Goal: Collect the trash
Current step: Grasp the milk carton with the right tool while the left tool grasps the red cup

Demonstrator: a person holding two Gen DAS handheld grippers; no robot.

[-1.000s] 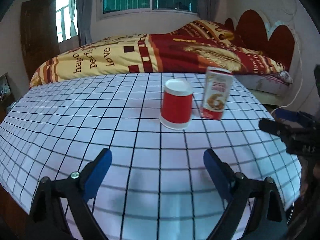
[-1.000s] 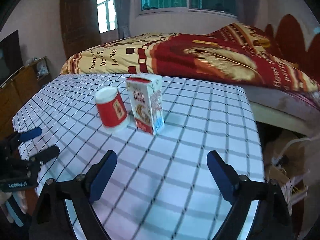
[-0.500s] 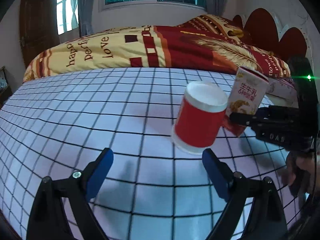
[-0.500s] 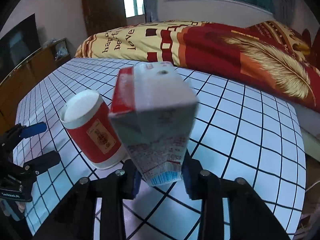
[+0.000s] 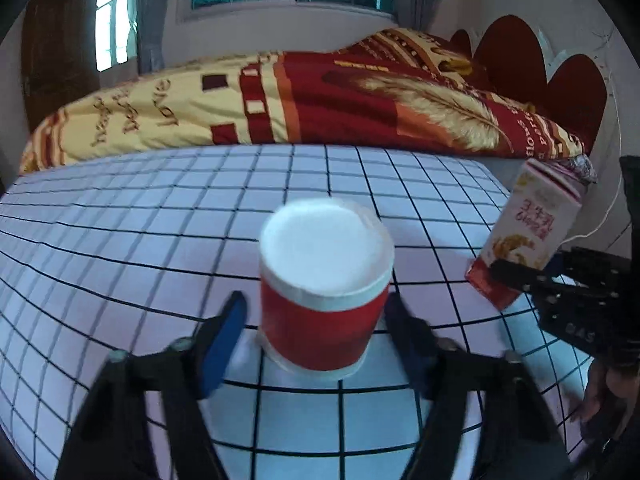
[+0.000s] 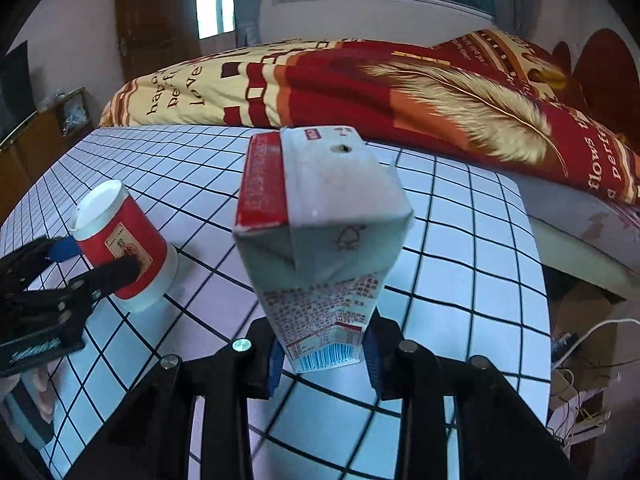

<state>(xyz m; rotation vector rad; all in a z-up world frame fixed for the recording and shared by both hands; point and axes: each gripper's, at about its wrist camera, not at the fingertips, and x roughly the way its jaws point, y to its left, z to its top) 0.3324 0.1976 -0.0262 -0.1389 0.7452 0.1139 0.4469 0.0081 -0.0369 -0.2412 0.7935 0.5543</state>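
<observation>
The milk carton [image 6: 320, 236] stands upright on the checked desk [image 6: 460, 240], long axis vertical, pinched low by the right gripper [image 6: 322, 354]. Just beside it, the red paper cup [image 5: 324, 284] sits upside down, between the left gripper [image 5: 316, 320] jaws, which are closing, pads not yet touching.

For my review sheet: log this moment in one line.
left gripper: closing around cup | right gripper: shut on carton | table
</observation>
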